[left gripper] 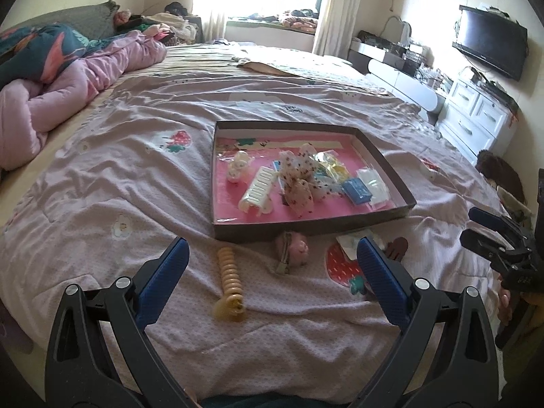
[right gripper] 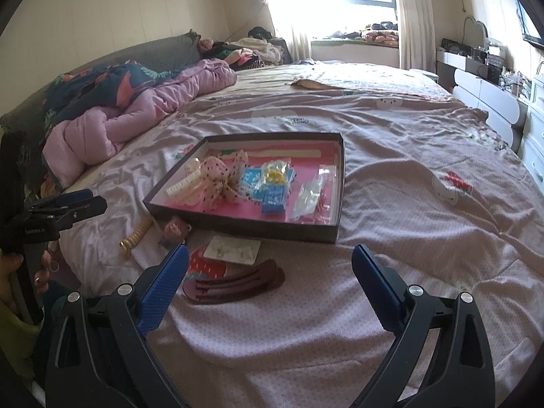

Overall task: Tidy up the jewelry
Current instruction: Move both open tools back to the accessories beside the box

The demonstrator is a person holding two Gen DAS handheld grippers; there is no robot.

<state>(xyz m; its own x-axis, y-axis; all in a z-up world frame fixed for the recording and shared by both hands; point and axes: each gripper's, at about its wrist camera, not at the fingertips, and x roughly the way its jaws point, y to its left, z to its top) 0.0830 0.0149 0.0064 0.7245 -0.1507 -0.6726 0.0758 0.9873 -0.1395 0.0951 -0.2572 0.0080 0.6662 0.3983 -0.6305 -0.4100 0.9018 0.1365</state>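
**Both grippers spread and empty, loose pieces waiting short of the tray**

The left gripper [left gripper: 272, 255] hangs low over the bed with its blue-padded jaws wide apart and nothing between them; the gap frames the cream-yellow ribbed spiral hair clip [left gripper: 230, 280] lying lengthwise on the quilt, which reads as lining up for a pick. The right gripper [right gripper: 270, 260] is likewise spread and empty; the dark maroon curved plastic hair comb [right gripper: 234, 285] lies just ahead of its left finger, with the white card of small earrings [right gripper: 233, 250] beyond it. A small pink fabric hair clip [left gripper: 292, 246] sits near the tray's front wall; all four pieces lie outside, probably still to be put away.

The shallow dark-walled cardboard tray with a pink floor [left gripper: 387, 163] already holds a white claw clip [left gripper: 256, 190], a dotted sheer bow [left gripper: 301, 176], blue packets and clear sachets, loosely heaped rather than sorted.

Everything rests on a wrinkled pale pink quilt with strawberry prints [left gripper: 136, 176], soft and uneven, so small pieces may sink into folds; a bunched pink duvet [left gripper: 68, 85] lies to the left; a bright window, white drawers and a wall television stand beyond.
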